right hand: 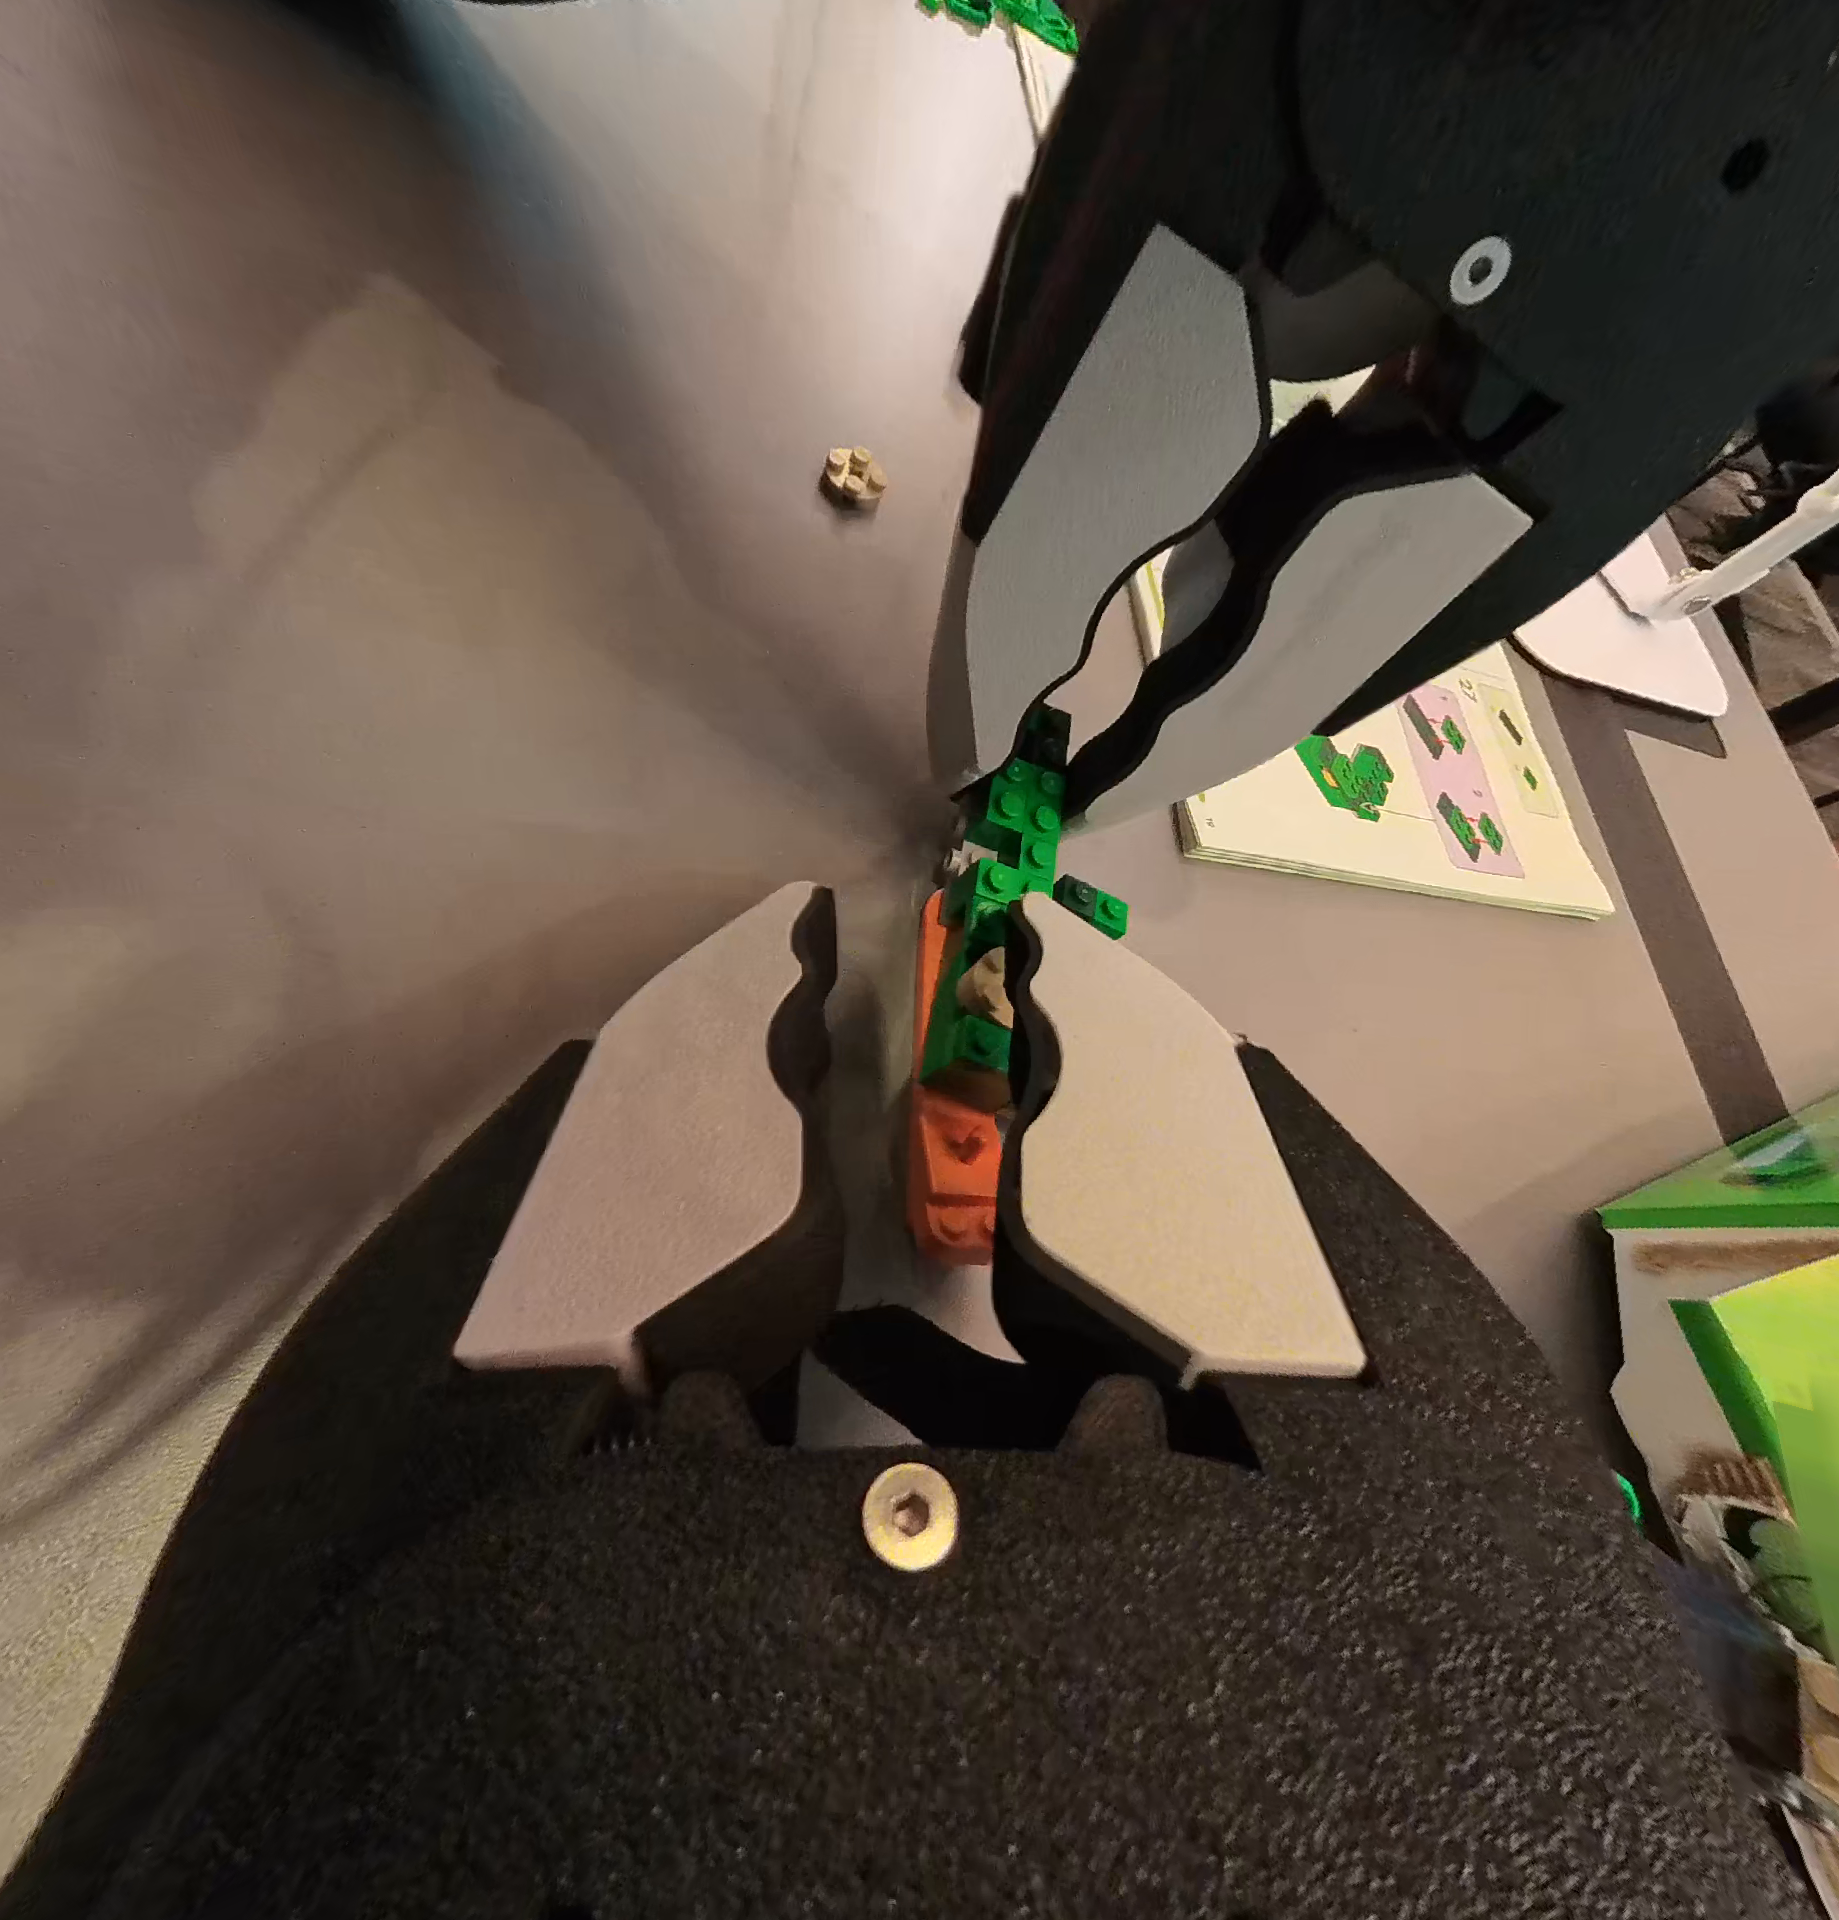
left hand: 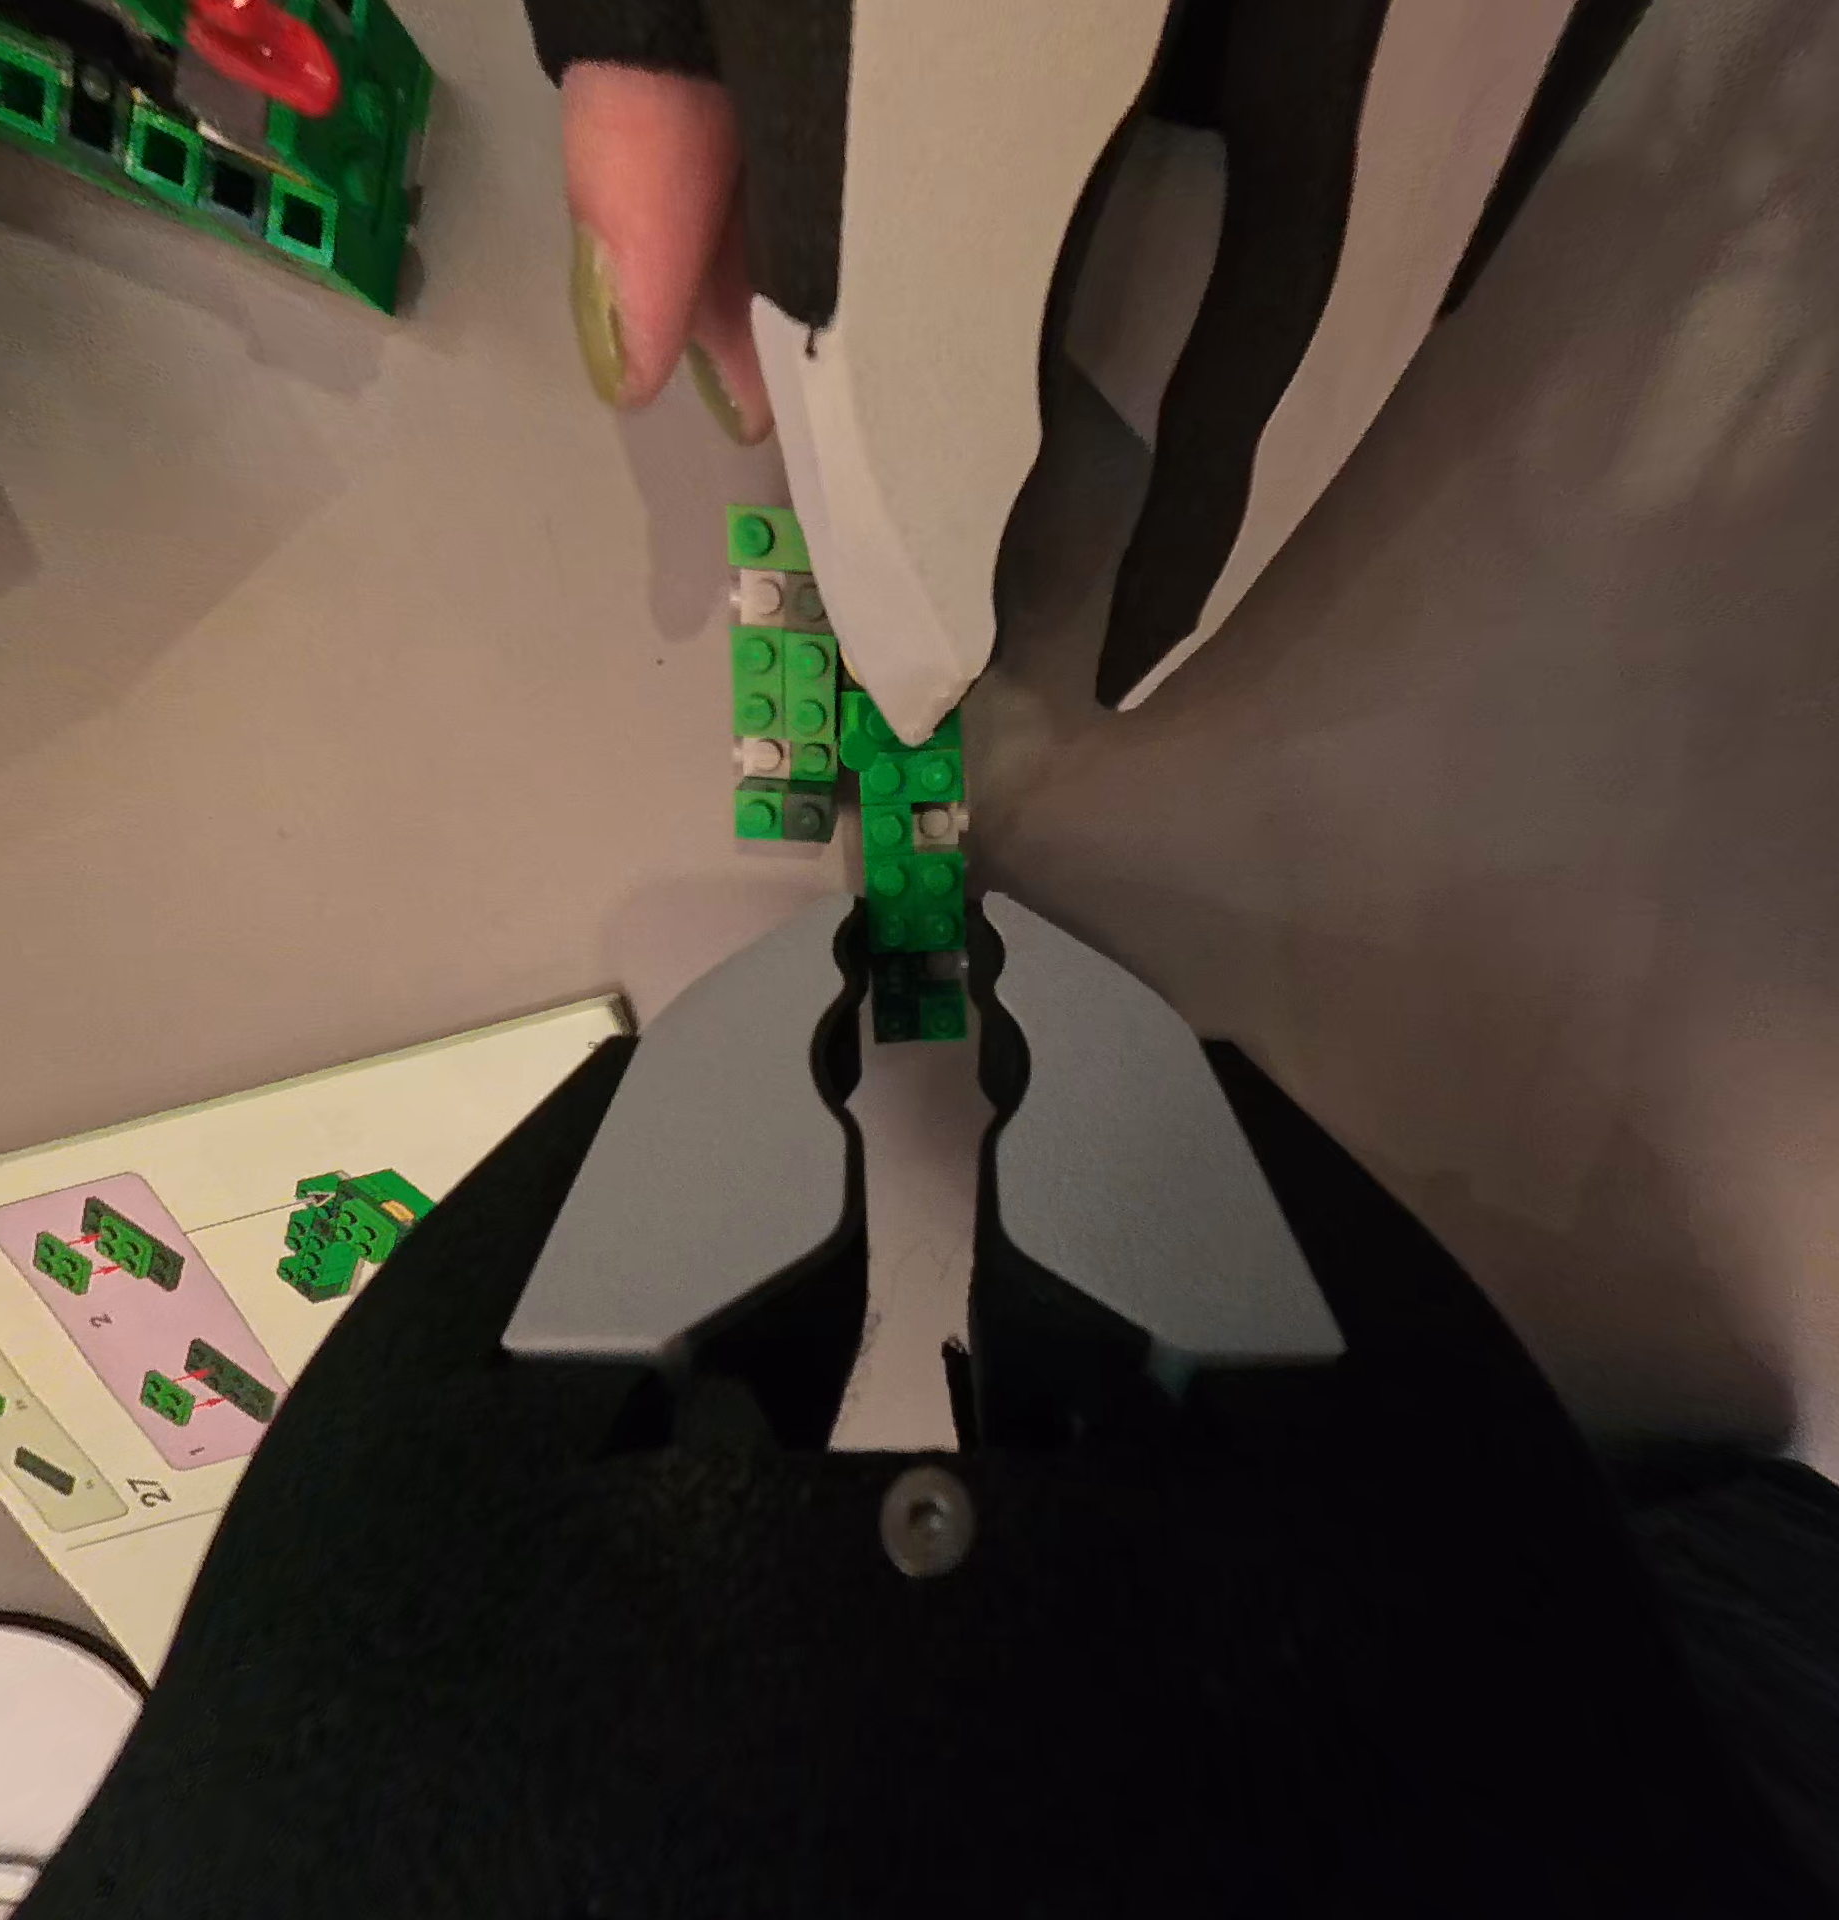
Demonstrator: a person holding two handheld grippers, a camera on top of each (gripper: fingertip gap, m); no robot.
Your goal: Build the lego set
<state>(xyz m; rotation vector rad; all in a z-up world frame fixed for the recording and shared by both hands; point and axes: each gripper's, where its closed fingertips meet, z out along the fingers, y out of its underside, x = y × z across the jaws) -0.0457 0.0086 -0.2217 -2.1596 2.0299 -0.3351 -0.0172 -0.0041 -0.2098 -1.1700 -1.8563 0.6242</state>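
A long strip of green and grey bricks [left hand: 913, 862] lies on the grey table. My left gripper [left hand: 920, 909] is shut on its near end; it also shows in the right wrist view [right hand: 1029, 795], closed around the strip [right hand: 1029, 821]. My right gripper [right hand: 915, 904] is open. An orange and green brick cluster [right hand: 951, 1153] sits between its fingers, against the right one. In the left wrist view one right fingertip [left hand: 920, 707] presses on the strip's far end. A second green and grey strip [left hand: 780, 675] lies just left of the first.
An open instruction booklet [left hand: 219, 1247] lies at the near left and also shows in the right wrist view [right hand: 1414, 810]. A larger green build with a red piece [left hand: 198, 135] stands at the far left. A tan round piece [right hand: 853, 476] lies loose. A green box [right hand: 1777, 1299] stands at the right.
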